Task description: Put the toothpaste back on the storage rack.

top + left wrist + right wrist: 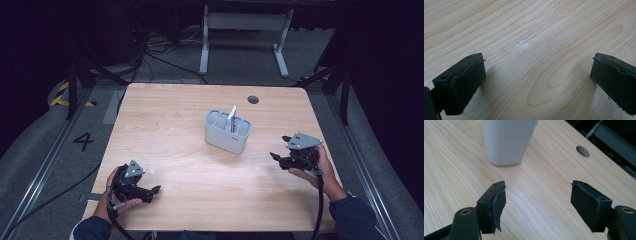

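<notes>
A grey compartmented holder [227, 131] stands near the middle of the wooden table [190, 160], with a white slender item [232, 113] sticking up from it. My right gripper [280, 148] hovers to the holder's right, held by a hand, its jaws open with nothing between them. In the right gripper view the holder [507, 141] stands just beyond the open gripper [537, 201]. My left gripper [154, 190] rests low at the table's front left, open and empty. In the left gripper view bare wood lies between its fingertips [537, 75].
A round cable hole [253, 99] sits in the table near its far edge, also seen as a hole [583, 151] in the right gripper view. Beyond the table stand a white desk frame [245, 30] and floor cables. Dark frame posts flank both sides.
</notes>
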### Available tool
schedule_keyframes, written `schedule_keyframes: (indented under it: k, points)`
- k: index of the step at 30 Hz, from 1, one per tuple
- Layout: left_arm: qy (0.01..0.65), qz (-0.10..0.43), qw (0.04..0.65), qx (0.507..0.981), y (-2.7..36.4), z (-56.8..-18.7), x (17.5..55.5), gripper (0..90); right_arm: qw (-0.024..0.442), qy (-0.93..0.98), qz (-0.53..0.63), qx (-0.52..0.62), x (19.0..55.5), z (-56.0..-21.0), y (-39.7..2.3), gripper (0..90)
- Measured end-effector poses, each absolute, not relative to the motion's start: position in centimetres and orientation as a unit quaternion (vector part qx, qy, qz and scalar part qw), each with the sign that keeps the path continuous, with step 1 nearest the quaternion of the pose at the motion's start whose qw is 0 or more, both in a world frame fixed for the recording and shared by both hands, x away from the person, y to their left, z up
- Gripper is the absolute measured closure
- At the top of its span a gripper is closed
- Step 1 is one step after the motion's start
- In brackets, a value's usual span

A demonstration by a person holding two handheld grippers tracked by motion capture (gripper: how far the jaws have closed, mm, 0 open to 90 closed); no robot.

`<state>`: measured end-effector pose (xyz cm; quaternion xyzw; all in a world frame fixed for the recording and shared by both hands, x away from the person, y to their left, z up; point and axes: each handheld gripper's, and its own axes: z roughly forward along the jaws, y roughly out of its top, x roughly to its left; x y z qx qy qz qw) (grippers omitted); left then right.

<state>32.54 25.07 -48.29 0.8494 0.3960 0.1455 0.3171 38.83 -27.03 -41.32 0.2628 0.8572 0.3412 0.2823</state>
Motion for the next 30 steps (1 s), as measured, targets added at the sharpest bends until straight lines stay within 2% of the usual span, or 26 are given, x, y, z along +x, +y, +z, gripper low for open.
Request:
schedule_keyframes:
  k: [19,30]
  points:
    - [0.391,0.143,0.318,0.852,25.1,-48.3,32.6,0.3,0.260,0.855,0.312,0.322,35.4,-45.5,-32.4,27.2]
    - [0.390,0.145,0.316,0.853,25.1,-48.3,32.8,0.3,0.216,0.830,0.336,0.390,33.1,-47.9,-36.9,27.4]
